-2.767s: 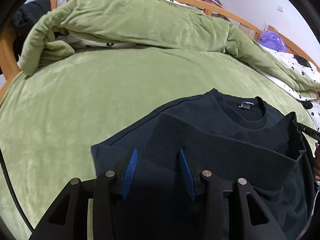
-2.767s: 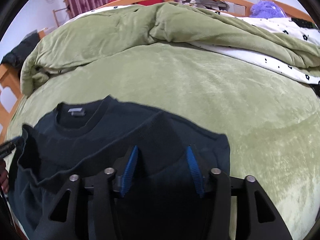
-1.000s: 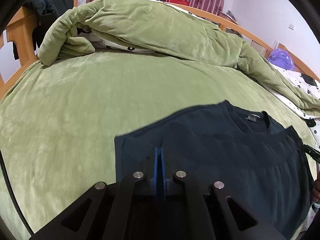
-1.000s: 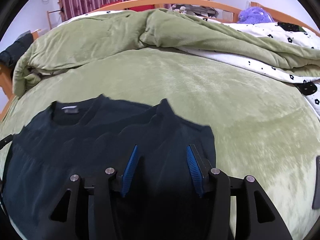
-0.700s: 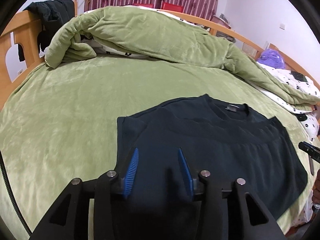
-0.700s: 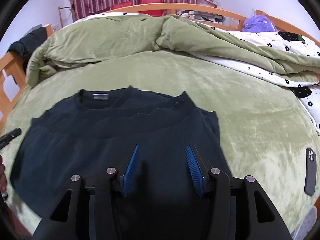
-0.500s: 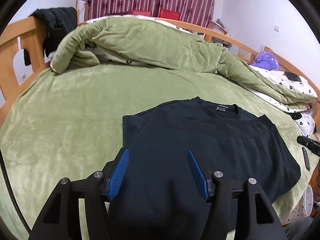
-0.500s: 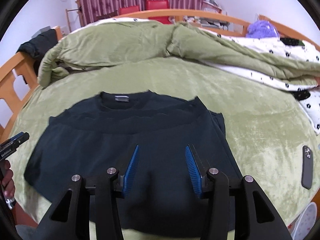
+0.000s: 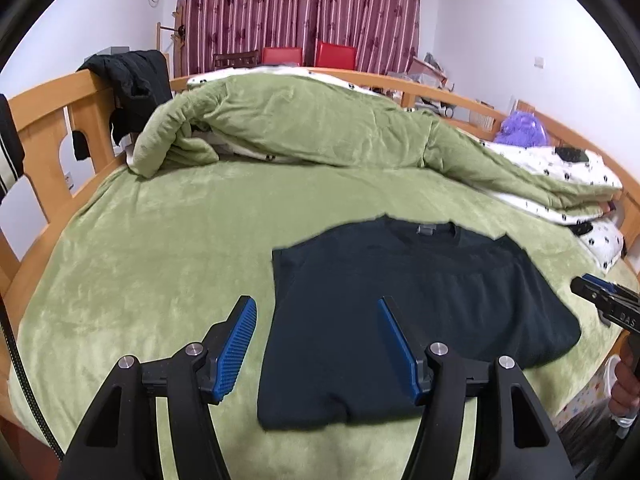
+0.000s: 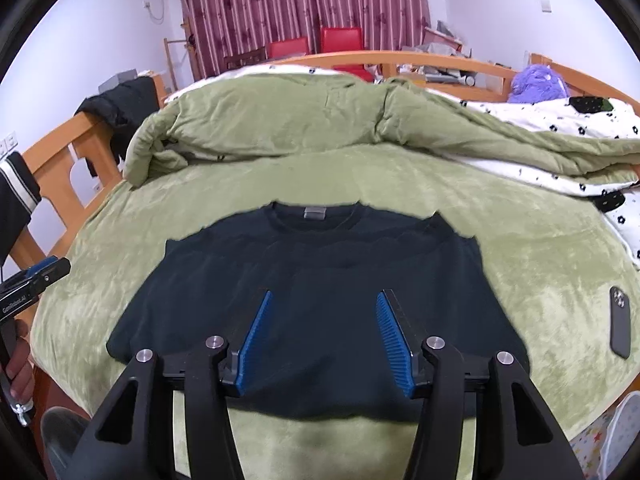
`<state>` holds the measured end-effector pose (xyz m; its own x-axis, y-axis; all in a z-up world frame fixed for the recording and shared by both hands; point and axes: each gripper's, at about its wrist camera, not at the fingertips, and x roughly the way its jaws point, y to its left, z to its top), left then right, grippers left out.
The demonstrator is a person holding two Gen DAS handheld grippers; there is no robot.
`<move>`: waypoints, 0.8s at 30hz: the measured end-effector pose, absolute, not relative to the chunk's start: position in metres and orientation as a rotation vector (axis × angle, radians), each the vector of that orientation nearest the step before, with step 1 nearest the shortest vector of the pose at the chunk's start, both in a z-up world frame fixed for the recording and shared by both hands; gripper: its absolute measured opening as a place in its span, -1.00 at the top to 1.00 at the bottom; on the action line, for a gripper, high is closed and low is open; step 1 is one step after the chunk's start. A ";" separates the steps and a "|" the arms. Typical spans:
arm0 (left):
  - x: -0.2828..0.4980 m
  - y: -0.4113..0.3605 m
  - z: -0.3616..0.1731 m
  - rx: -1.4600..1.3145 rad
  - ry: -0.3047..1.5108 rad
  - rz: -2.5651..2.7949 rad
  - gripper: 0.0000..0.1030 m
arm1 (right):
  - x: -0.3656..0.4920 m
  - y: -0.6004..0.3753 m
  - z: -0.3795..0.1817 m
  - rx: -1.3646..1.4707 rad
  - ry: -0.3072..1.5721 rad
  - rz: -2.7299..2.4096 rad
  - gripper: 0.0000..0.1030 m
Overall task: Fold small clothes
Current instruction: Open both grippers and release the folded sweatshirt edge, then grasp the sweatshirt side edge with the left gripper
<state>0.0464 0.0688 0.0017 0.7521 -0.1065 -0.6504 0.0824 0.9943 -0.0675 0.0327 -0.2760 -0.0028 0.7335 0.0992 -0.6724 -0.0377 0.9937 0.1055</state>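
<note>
While I hold both tools above the near edge of the bed point(image 9: 132, 240), the left gripper point(image 9: 316, 340) has its blue-padded jaws spread wide with nothing between them, and the right gripper point(image 10: 322, 332) likewise has its jaws wide and holding nothing. Under them, the dark sweater point(image 10: 320, 280) lies flat on the green plush cover, doubled over so its ribbed hem rests just below the neckline; the neck label faces up at the far side. From the left wrist view the sweater point(image 9: 400, 300) sits right of centre, one jaw pad over bare cover and the other over the cloth. At the edge of that view I see the tip of the right tool; the left tool's tip likewise shows at the left edge of the right wrist view, gripped by my hand point(image 10: 18, 364). A dark phone point(image 10: 620, 322) lies on the cover well to the right of the sweater. Beyond, a rumpled green duvet point(image 10: 280, 120) with a white flowered lining is heaped across the far side. A black jacket point(image 9: 132, 80) hangs on the wooden bed frame point(image 9: 44, 128), a purple plush toy point(image 10: 538, 84) sits far right, and red chairs point(image 10: 340, 42) stand before maroon striped curtains point(image 9: 300, 4)
</note>
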 end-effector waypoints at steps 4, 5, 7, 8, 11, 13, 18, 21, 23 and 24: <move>0.036 0.078 -0.037 -0.094 0.770 -0.108 -0.17 | 0.035 -0.260 -0.035 0.091 0.783 0.088 -0.02; 0.034 0.080 -0.044 -0.110 0.784 -0.110 -0.17 | 0.037 -0.256 -0.042 0.094 0.790 0.092 -0.02; 0.032 0.087 -0.064 -0.157 0.818 -0.117 -0.17 | 0.042 -0.243 -0.058 0.098 0.808 0.119 -0.02; 0.030 0.091 -0.074 -0.183 0.834 -0.123 -0.17 | 0.044 -0.237 -0.063 0.095 0.812 0.128 -0.01; 0.022 0.102 -0.099 -0.268 0.868 -0.138 -0.17 | 0.051 -0.214 -0.081 0.077 0.801 0.149 -0.01; 0.016 0.108 -0.114 -0.319 0.892 -0.152 -0.17 | 0.060 -0.199 -0.098 0.051 0.812 0.156 -0.01; 0.010 0.113 -0.146 -0.418 0.927 -0.219 -0.17 | 0.068 -0.185 -0.137 0.022 0.850 0.151 0.00; 0.016 0.112 -0.152 -0.462 0.917 -0.254 -0.17 | 0.068 -0.182 -0.151 -0.028 0.849 0.153 0.00; 0.023 0.113 -0.153 -0.508 0.909 -0.272 -0.20 | 0.066 -0.183 -0.151 -0.048 0.830 0.158 0.00; 0.028 0.114 -0.154 -0.533 0.909 -0.276 -0.24 | 0.065 -0.184 -0.151 -0.052 0.825 0.160 0.00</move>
